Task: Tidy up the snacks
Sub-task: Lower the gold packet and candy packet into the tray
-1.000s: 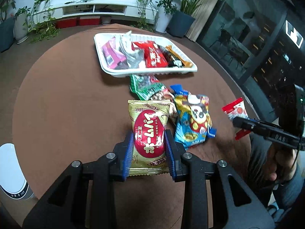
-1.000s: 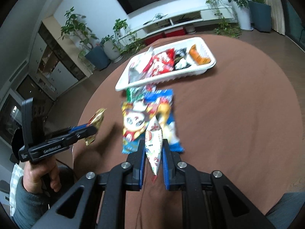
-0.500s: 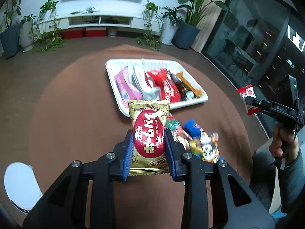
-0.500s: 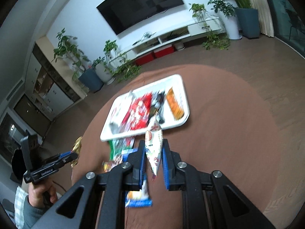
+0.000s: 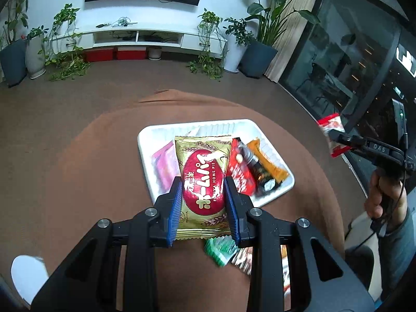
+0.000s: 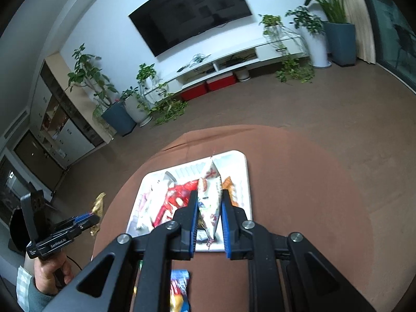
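Now we hold the gold pie packet (image 5: 203, 179) clamped in our left gripper (image 5: 202, 202) and the white pouch (image 6: 209, 195) in our right gripper (image 6: 208, 223), both above the white tray (image 5: 275, 140).

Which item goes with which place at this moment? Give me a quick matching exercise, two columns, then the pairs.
Things:
1. gold pie packet
2. white red-printed packet
3. orange packet
4. green packet

Places:
A. lying in the white tray
B. on the brown tablecloth, outside the tray
C. clamped in the left gripper
D. clamped in the right gripper

Pairs: 1-C, 2-D, 3-A, 4-B
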Demonstrator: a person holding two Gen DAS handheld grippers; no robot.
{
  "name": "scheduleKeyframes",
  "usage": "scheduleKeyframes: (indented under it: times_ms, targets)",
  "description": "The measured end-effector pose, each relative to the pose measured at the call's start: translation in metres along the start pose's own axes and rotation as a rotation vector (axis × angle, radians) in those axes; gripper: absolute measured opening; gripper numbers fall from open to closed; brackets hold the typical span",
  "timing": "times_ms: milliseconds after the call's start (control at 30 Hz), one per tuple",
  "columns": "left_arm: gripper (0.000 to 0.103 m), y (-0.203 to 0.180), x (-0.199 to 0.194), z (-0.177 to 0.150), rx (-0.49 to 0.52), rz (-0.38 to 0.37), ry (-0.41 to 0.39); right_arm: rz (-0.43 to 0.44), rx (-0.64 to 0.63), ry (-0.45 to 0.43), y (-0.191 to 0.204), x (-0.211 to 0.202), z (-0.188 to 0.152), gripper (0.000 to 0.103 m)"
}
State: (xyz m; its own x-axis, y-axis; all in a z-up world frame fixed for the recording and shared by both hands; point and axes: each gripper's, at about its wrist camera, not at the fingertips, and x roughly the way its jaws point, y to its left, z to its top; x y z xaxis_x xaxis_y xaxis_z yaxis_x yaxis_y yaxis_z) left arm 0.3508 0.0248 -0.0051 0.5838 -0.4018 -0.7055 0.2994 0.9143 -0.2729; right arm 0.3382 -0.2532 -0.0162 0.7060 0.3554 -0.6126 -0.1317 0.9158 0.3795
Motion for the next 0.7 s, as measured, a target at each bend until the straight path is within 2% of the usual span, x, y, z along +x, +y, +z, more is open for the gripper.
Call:
scheduleKeyframes:
  times_ms: [167,333,700]
  targets:
    - [0.029,-0.026,0.04,0.02,0.046,-0.016,0.038,0.016,-0.025,0.067,0.012,0.046,0.009,0.017]
    - [0.029,-0.038,0.087,0.033,0.061,0.01,0.091,-0.01,-0.06,0.129,0.014,0.086,0.008,0.017]
    - [0.029,-0.042,0.142,0.019,0.069,0.061,0.151,-0.07,-0.054,0.237,-0.006,0.141,-0.005,0.018]
